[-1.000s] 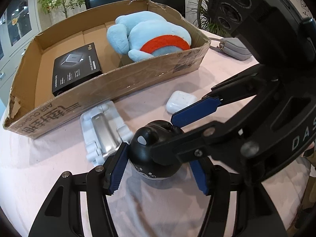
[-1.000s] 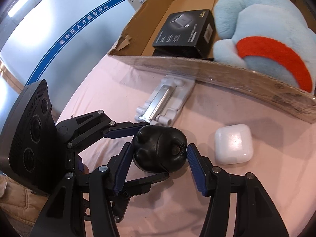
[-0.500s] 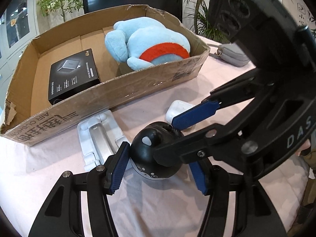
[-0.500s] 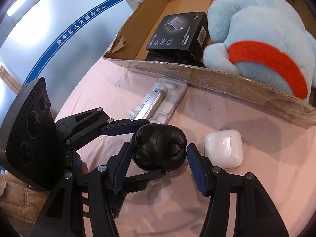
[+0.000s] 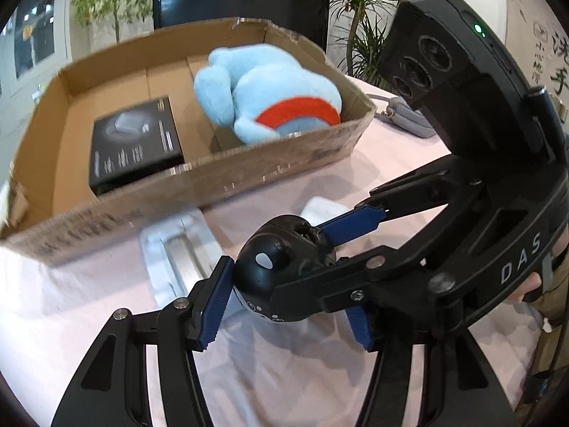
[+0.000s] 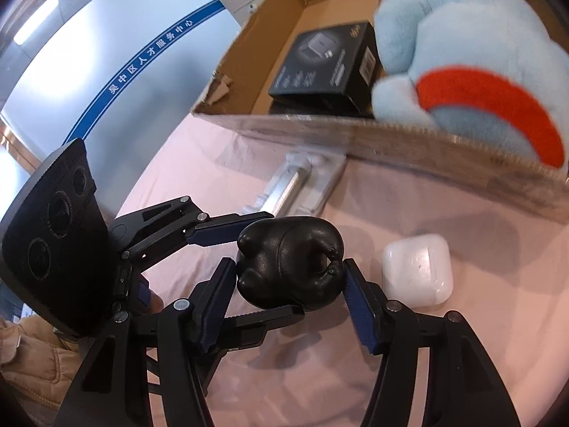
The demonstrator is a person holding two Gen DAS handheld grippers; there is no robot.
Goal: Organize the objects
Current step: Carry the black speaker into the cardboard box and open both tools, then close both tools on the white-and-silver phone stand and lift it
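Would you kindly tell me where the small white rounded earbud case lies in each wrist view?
Left wrist view: the small white rounded earbud case shows just right of centre, mostly hidden behind the round black object and a blue finger pad.
Right wrist view: it lies lower right, fully visible, right of that black object.
Shared landmark: the blue plush toy in the cardboard box.

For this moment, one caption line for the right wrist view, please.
Both grippers clamp a black rounded object beside a white earbud case, before the cardboard box.

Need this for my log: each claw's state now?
Left claw: closed on the black ball.
Right claw: holding the black ball too, jaws just opening.
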